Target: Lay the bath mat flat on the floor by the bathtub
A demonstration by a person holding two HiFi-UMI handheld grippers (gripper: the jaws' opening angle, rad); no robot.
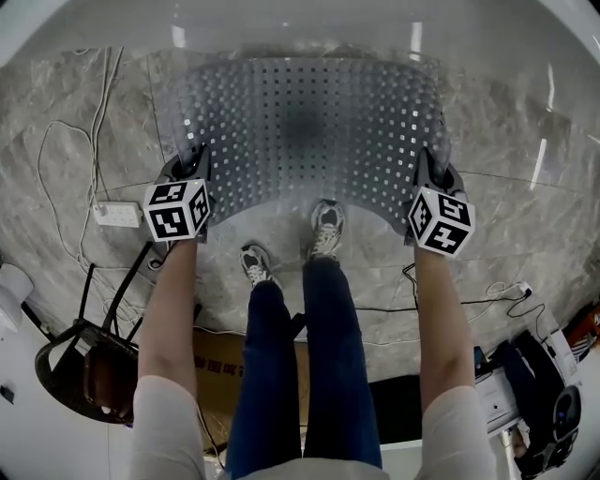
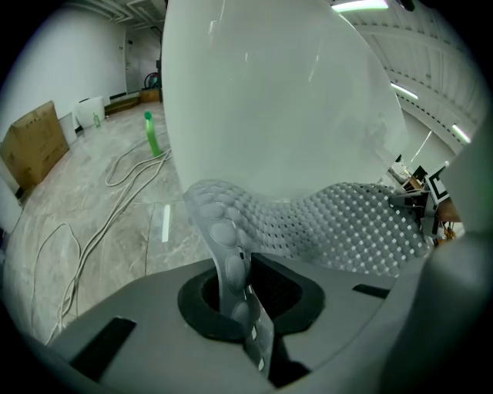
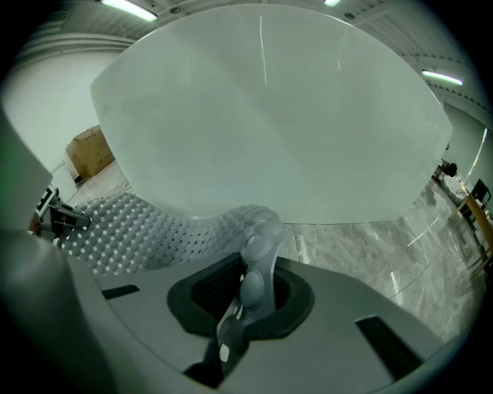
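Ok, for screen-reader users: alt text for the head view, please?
Seen from above, a person holds a perforated bath mat by its two near corners, left gripper and right gripper shut on it, spread above the marble floor beside a white bathtub. Their sneakers stand at its near edge.

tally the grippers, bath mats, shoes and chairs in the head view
grippers: 2, left gripper and right gripper, jaws shut on the mat
bath mat: 1
shoes: 2
chair: 1
total: 6
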